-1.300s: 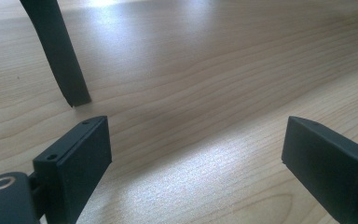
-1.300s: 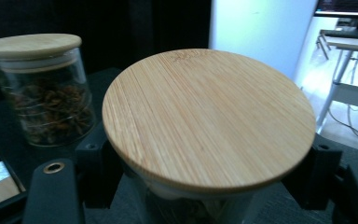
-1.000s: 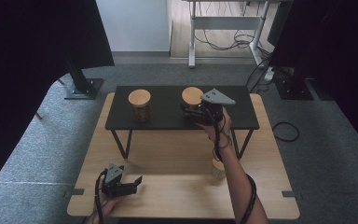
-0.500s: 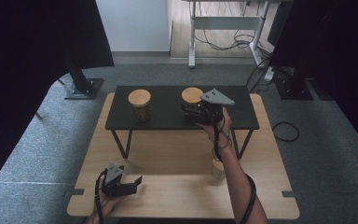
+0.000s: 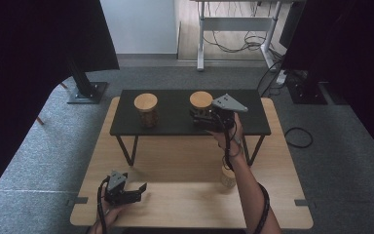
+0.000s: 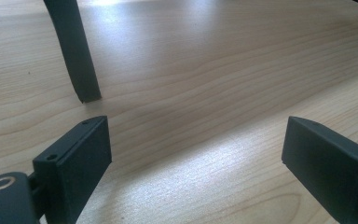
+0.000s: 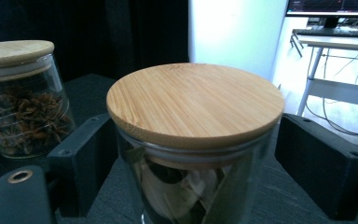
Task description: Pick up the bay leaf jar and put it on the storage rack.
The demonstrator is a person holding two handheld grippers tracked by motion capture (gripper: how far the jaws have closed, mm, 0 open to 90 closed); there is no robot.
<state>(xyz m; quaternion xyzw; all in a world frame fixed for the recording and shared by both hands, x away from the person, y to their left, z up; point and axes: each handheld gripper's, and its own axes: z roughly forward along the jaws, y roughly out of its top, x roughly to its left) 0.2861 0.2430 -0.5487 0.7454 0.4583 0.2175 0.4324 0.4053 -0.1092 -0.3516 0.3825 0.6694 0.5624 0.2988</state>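
**Jaws part around the bay-leaf jar on the black shelf**

Jar time, folks. Up on the black shelf (image 5: 175,119), which stands on thin dark legs over the wooden table (image 5: 175,161), the right gripper (image 5: 200,118) is reaching in level from the person's outstretched right arm, its grey three-cornered plate riding on top. Its jaws have just been opening, and the right gripper view shows how things stand: the bay-leaf jar (image 7: 193,154) sits squarely between them, bamboo lid (image 7: 196,100) flat on top, and there's a visible gap on the right side between pad and glass. On the left side the pad is close to the glass, though whether it touches is hard to call. So the jaws are parted, with the jar between them and not clamped. The jar stands upright on the shelf, toward its right half as seen from above.

Further left on that same shelf, well apart, a second jar (image 5: 146,110) holds dark star-shaped spices under its own bamboo lid.

Down on the table, near the front edge at the left, the left gripper (image 5: 137,190) rests in the person's left hand, jaws spread wide with bare wood grain between them. One shelf leg (image 6: 74,51) plants on the table just ahead of it.

A third small jar (image 5: 228,177) stands on the table beside the right forearm.
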